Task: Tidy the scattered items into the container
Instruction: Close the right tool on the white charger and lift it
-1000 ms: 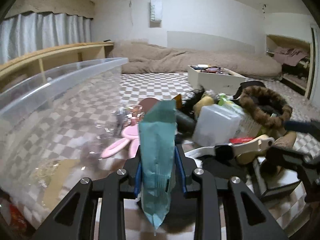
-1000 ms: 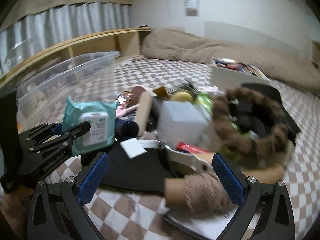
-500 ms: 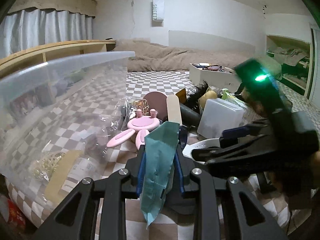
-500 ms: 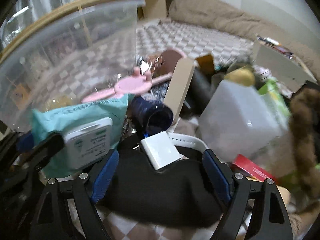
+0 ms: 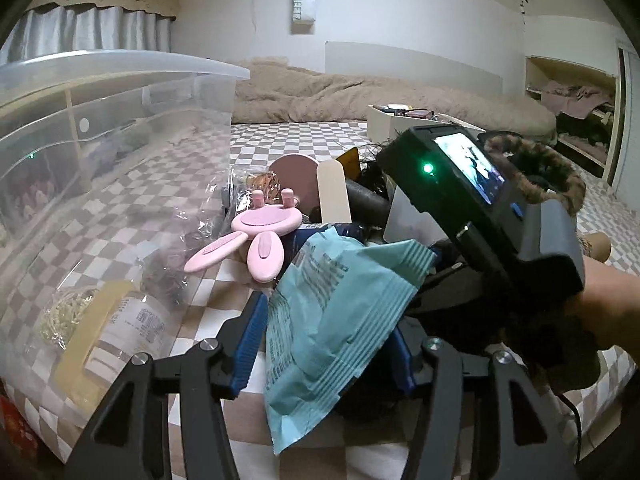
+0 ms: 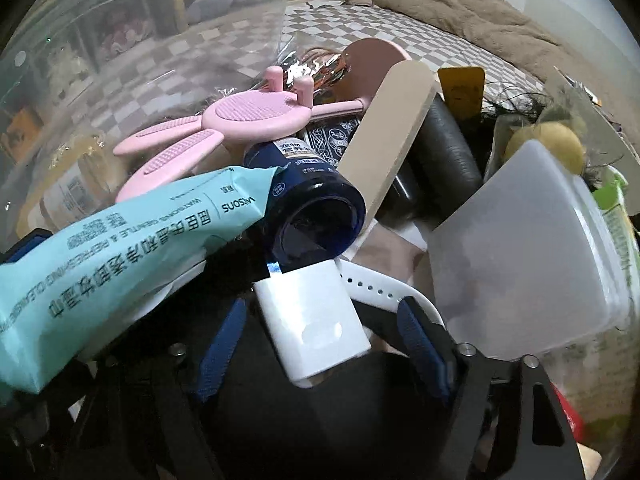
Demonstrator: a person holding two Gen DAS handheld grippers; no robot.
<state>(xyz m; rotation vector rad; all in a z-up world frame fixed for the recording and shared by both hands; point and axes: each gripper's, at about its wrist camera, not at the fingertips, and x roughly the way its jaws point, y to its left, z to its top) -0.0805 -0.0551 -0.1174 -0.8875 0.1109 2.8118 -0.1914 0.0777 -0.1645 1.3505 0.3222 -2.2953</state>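
The left gripper [image 5: 326,354] was opening, the teal wipes pack [image 5: 340,312] loose between its pads beside the clear container [image 5: 120,128]. The right gripper [image 6: 320,344] was closing around a white adapter [image 6: 316,320]. A navy bottle [image 6: 316,208] and pink bunny brush [image 6: 248,120] crowded ahead.

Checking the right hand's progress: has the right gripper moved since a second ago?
Yes. The right gripper has come down and leftward, away from the fur ring, over the white block near the pink brush.
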